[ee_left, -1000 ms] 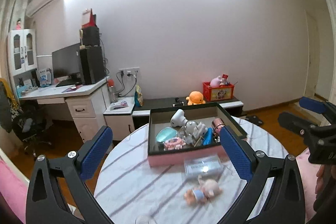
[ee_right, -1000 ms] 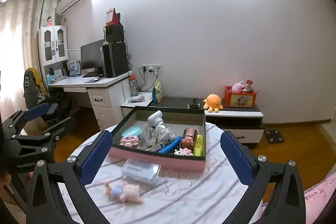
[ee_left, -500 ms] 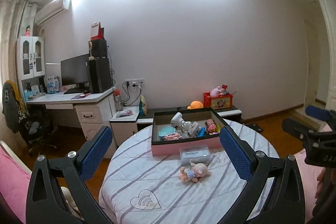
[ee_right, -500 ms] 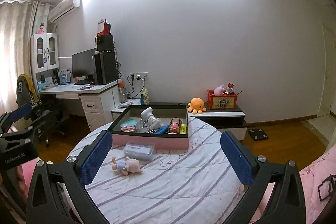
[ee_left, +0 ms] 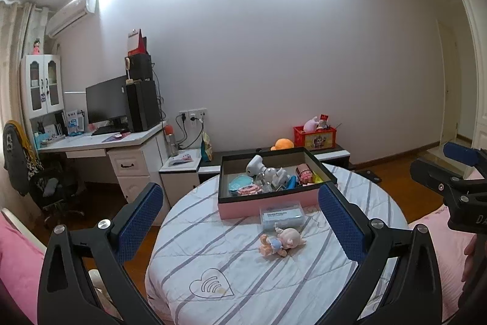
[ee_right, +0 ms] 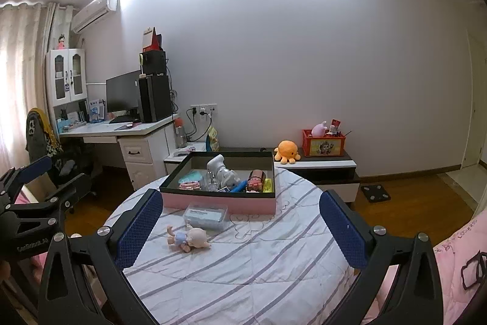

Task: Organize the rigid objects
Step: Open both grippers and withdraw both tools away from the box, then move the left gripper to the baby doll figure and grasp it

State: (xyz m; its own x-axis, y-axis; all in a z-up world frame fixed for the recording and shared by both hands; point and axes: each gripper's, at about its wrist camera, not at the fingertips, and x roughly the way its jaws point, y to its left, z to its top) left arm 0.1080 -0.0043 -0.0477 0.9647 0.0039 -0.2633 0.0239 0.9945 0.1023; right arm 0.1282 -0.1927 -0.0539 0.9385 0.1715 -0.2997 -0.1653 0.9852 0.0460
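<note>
I noted both grippers, left (ee_left: 240,221) and right (ee_right: 240,223), spread wide and empty; small pink baby doll (ee_right: 189,239) lay at 12 o'clock beside the clear plastic box (ee_right: 205,215).

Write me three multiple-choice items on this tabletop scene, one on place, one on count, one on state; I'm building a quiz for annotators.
1. Where does the doll lie?
A. in the box
B. on the table, nearer the cameras than the clear case
C. on the floor

2. How many things lie on the table outside the box?
A. two
B. four
C. none

3. How are both grippers?
A. shut on the doll
B. open, empty
C. shut on the clear case

Answers: 1 B, it lies before the clear case; 2 A, doll and case only; 3 B, left gripper and right gripper stand wide apart.
</note>
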